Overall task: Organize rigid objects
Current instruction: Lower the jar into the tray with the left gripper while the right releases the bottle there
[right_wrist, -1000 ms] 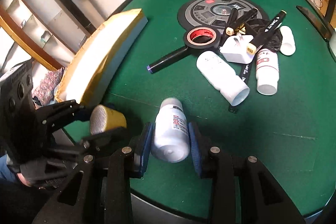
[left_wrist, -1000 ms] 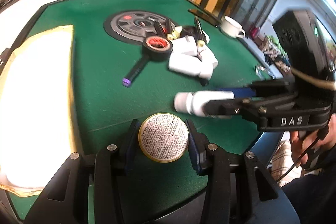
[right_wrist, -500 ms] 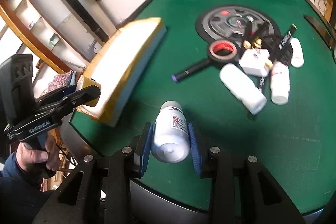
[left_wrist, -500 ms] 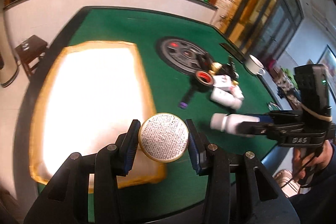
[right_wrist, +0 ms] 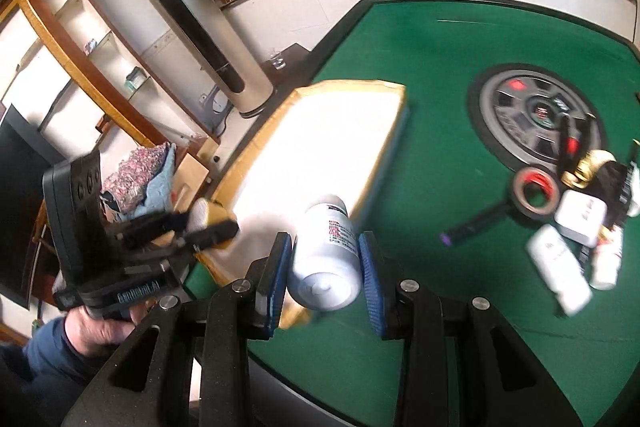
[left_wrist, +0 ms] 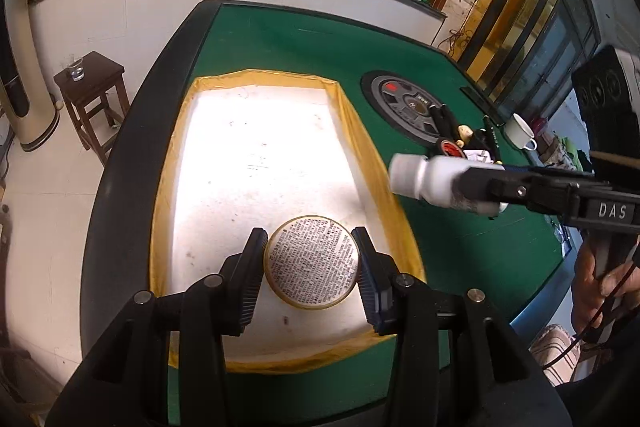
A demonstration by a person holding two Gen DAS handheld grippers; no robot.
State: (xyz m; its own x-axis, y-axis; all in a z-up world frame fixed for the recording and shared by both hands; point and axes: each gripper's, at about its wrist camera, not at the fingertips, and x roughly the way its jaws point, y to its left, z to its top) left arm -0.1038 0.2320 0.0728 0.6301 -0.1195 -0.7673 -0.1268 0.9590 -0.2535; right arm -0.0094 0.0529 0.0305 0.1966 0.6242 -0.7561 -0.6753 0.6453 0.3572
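Left wrist view: my left gripper (left_wrist: pixel 311 269) is clamped on a round gold-rimmed tin (left_wrist: pixel 311 261), held above the white yellow-edged box (left_wrist: pixel 256 155) on the green table (left_wrist: pixel 304 39). My right gripper (right_wrist: pixel 325 269) squeezes a white bottle (right_wrist: pixel 326 261) over the box's near edge. Tape (right_wrist: pixel 535 191), more bottles and pens lie clustered well apart on the table.

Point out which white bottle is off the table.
The white bottle with the red-printed label, clamped in the right gripper above the box edge. The other white bottles lie on the green felt.
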